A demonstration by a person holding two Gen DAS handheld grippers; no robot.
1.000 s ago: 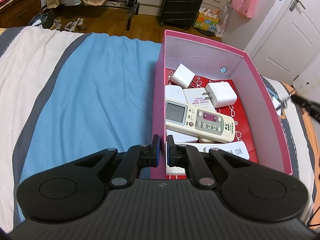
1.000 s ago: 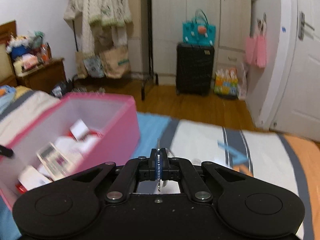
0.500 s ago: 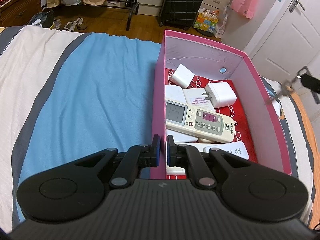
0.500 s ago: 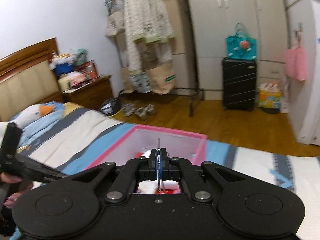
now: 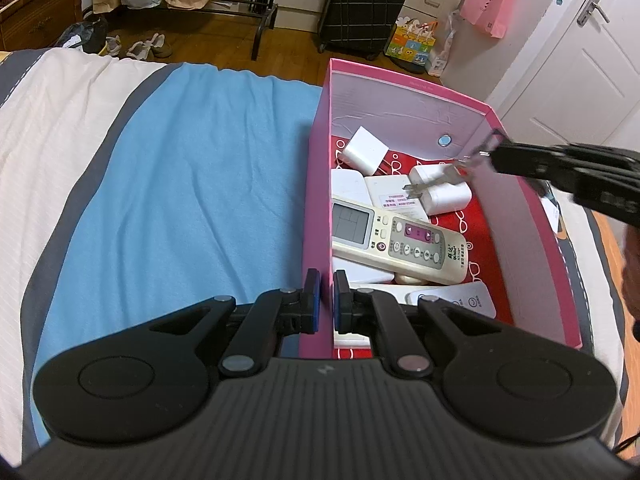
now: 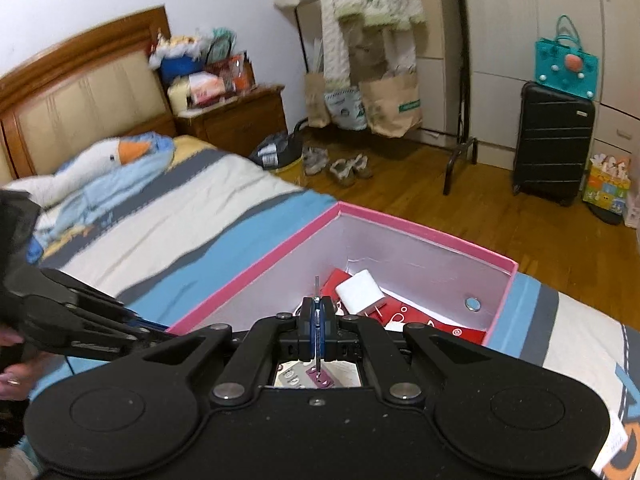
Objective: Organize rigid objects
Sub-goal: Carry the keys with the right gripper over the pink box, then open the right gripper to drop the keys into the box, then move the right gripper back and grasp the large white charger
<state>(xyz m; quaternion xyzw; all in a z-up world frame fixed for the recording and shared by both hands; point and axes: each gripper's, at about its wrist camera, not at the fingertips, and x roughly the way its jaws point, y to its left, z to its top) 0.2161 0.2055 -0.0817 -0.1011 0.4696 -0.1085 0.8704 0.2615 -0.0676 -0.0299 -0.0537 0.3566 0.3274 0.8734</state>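
A thin metal key (image 6: 317,312) is sitting edge-on between the clenched jaws of the right gripper (image 6: 317,322), its blade poking up past the pads; in the left wrist view the same key (image 5: 478,154) is hanging at the gripper's tip over the far right part of the pink box (image 5: 318,184). The box is lying on the striped bedspread (image 5: 180,184), with the blue stripe running off toward nine o'clock from it. Inside, a cream remote control (image 5: 396,240) is lying across the middle, a white plug adapter (image 5: 440,190) sitting at one o'clock from it with its prongs pointing at the remote, and a smaller white charger cube (image 5: 366,148) leaning near the far wall at twelve. More white devices are lying under the remote; what they are I cannot tell. The left gripper (image 5: 326,300) is grasping the box's near left wall, one pad outside and one inside. Beyond the bed, at twelve o'clock, a black suitcase (image 5: 362,4) is standing on the wooden floor.
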